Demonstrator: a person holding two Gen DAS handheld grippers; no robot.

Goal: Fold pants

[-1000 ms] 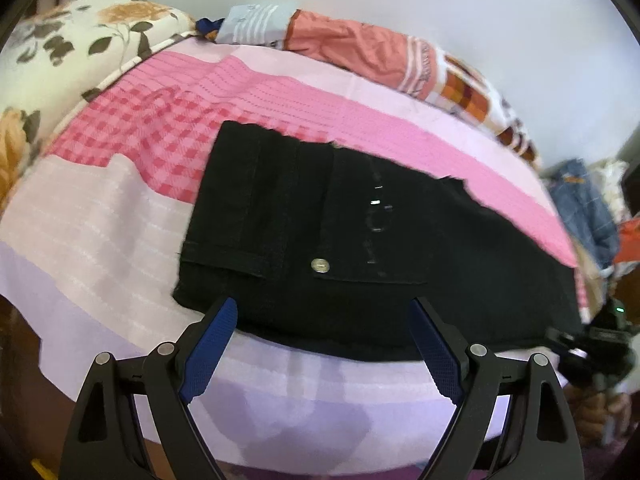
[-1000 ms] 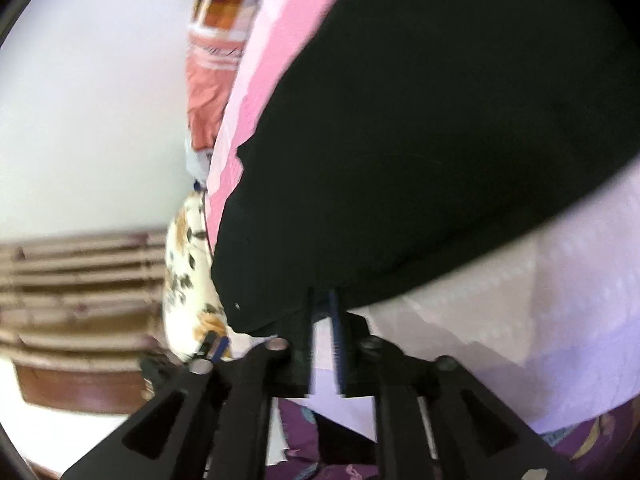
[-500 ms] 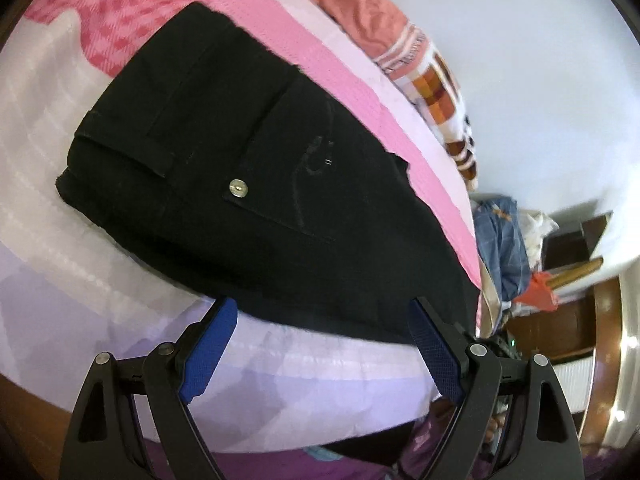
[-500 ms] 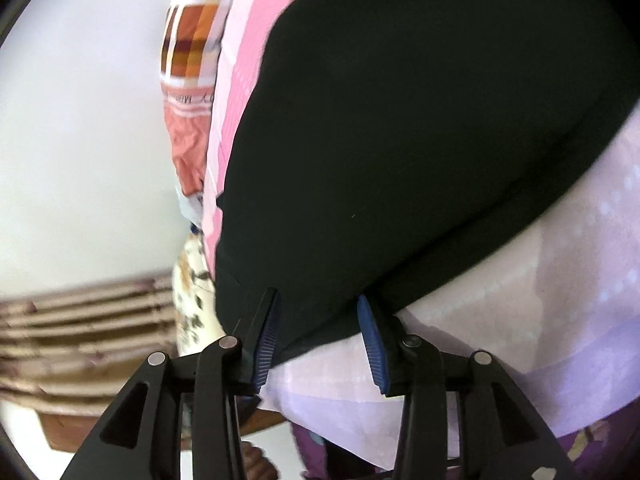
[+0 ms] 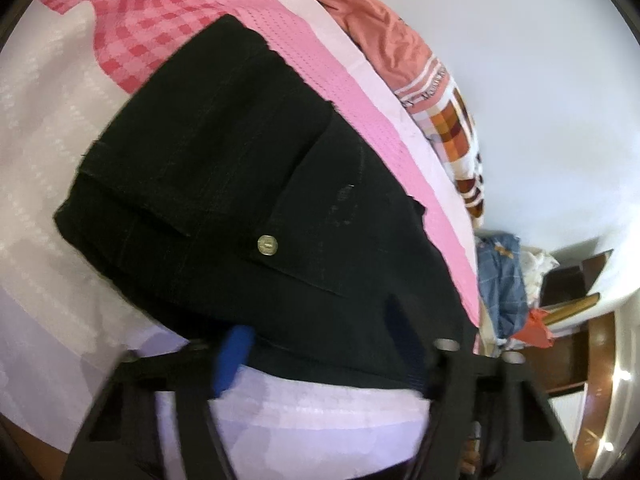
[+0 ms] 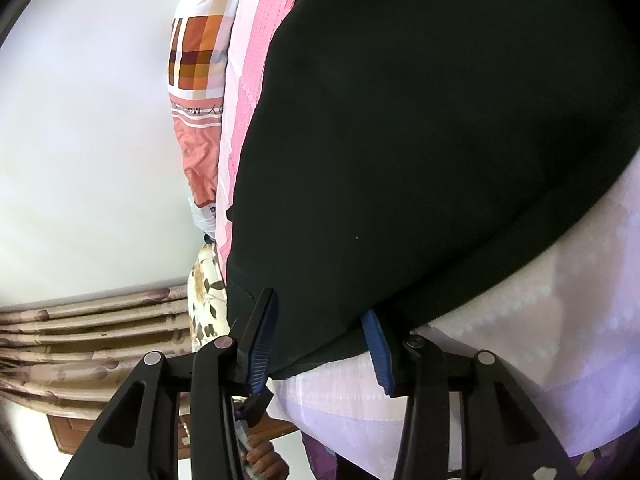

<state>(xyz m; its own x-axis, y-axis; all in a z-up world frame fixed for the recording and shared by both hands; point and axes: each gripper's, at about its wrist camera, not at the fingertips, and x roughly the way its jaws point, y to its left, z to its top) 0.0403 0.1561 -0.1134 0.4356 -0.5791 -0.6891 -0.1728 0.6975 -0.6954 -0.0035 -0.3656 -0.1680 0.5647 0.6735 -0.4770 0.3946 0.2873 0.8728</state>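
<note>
Black pants (image 5: 260, 184) lie folded flat on the bed, a metal button (image 5: 268, 246) facing up. My left gripper (image 5: 320, 350) is low at their near edge and blurred. Its jaws are closing, the edge lies between the blue pads (image 5: 234, 356), and I see no pinch. In the right wrist view the pants (image 6: 420, 140) fill the upper right. My right gripper (image 6: 320, 344) straddles a corner of their edge. Its jaws stand partly apart, with black cloth between the pads (image 6: 378, 348).
A pink and lilac sheet (image 5: 48, 160) covers the bed. An orange checked pillow (image 5: 404, 52) lies along the white wall and a floral pillow (image 6: 204, 292) by the curtain (image 6: 80, 332). Heaped clothes (image 5: 500, 280) sit beyond the bed's end. A person's hand (image 6: 260, 460) shows below.
The left gripper has sunk and rolled toward the pants' near edge, and its jaws have narrowed. The right gripper's jaws have widened from nearly shut and now straddle the edge.
</note>
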